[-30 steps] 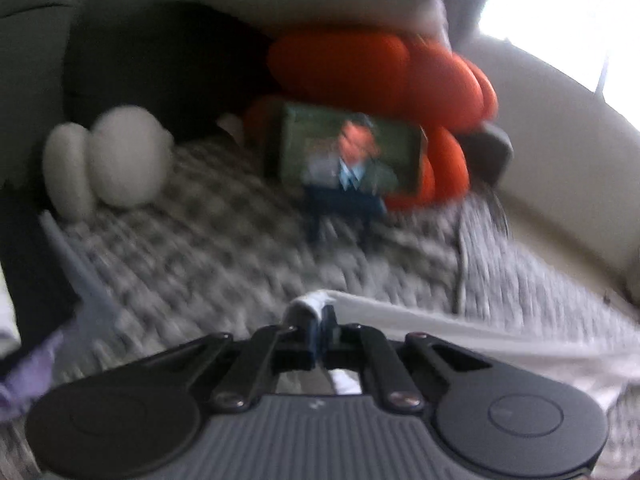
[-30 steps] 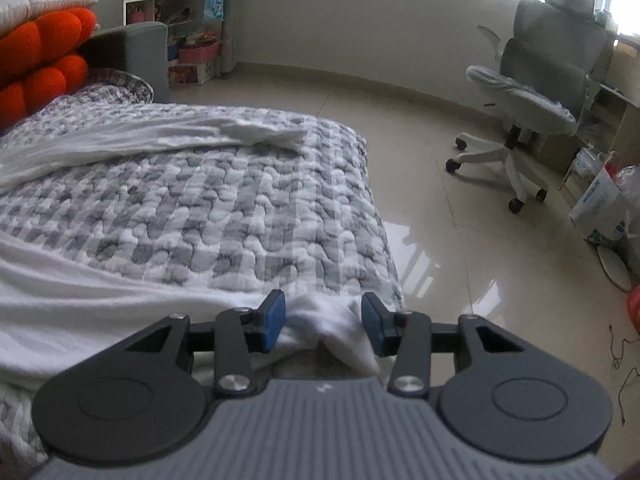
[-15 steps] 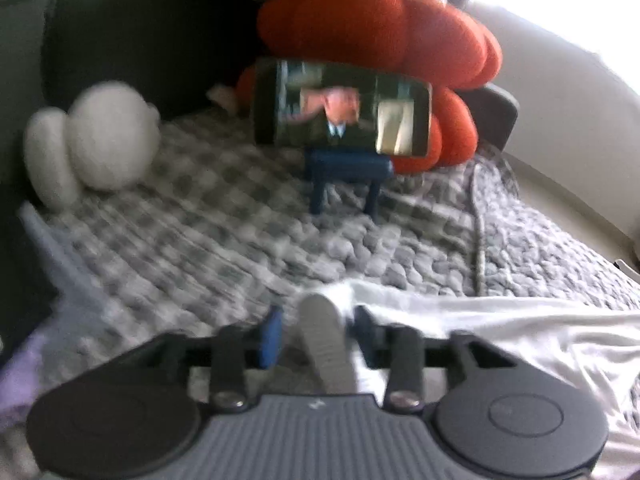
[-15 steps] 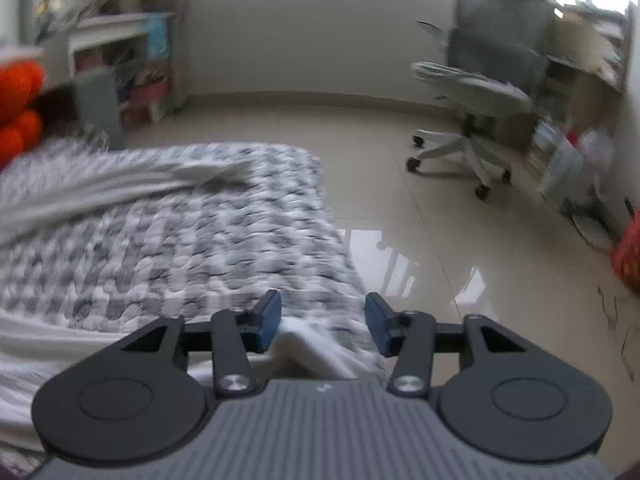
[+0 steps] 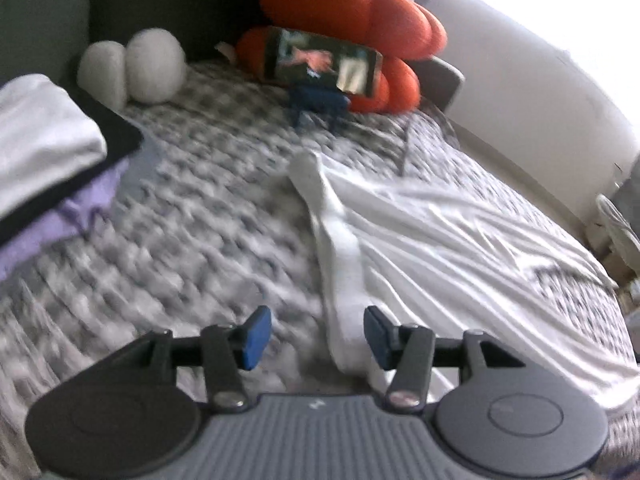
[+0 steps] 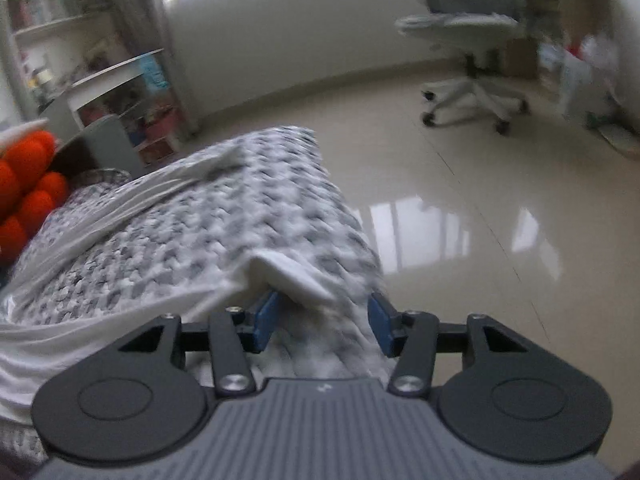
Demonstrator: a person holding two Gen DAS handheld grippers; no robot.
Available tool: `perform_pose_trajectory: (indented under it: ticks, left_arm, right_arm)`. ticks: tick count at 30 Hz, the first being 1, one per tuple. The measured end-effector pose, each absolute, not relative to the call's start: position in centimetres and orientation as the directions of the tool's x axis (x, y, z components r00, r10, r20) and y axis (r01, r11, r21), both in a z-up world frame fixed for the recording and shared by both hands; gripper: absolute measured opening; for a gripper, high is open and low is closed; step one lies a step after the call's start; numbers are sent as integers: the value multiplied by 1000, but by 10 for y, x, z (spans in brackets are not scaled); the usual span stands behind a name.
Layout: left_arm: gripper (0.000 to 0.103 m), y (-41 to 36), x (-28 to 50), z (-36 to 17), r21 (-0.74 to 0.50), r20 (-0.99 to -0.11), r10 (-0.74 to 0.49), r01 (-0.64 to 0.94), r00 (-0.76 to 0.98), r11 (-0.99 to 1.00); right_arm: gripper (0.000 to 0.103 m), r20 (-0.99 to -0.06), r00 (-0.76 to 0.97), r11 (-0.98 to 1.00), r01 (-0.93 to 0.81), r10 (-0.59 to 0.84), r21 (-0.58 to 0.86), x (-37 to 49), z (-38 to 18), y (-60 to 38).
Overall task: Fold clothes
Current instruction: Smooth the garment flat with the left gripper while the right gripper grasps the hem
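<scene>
The white garment point(image 5: 432, 232) lies spread on the grey checked bedspread point(image 5: 192, 240) of the bed, creased and not yet folded flat. From the left wrist view its bunched edge forms a long ridge that runs away from the left claw point(image 5: 316, 334) toward the orange cushion point(image 5: 352, 20) at the head of the bed.

Left claw: the jaws are opening. The near end of the ridge sits between the blue pads point(image 5: 254, 336), closer to the right-hand pad, and neither pad presses on it.

Right claw point(image 6: 322, 322): the jaws stand apart. A folded corner of the same garment point(image 6: 292, 276) lies just ahead of and between its pads point(image 6: 266, 320), with no pad visibly pressing on it (motion blur limits certainty here). This claw works at the bed's outer edge, with the shiny floor point(image 6: 480, 208) and an office chair point(image 6: 472, 40) beyond.

Key relation for the next move: the garment's long axis appears to run from the right claw's corner across the bed to the left claw's ridge, so each claw is nearest to one end. The judgement is that both ends are released and a new grip point must be chosen before the next fold.

A phone on a blue stand point(image 5: 324, 68) props against the cushion, well apart from the garment.
</scene>
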State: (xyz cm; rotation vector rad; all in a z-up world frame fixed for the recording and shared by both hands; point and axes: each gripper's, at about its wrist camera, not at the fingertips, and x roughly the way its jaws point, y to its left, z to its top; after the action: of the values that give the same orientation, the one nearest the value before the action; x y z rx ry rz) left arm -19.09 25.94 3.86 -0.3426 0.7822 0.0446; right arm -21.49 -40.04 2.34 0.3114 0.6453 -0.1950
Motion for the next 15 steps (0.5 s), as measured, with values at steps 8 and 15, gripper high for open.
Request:
perform_pose_trajectory:
  ticks: [8, 15]
  left_arm:
    - [43, 244, -191, 39, -291, -681, -113, -126, 723, 948]
    - [45, 256, -199, 38, -309, -704, -101, -176, 702, 935]
  right_arm:
    - [7, -676, 726, 953, 280, -129, 119, -150, 44, -401]
    - [65, -694, 683, 902, 417, -227, 115, -148, 40, -411]
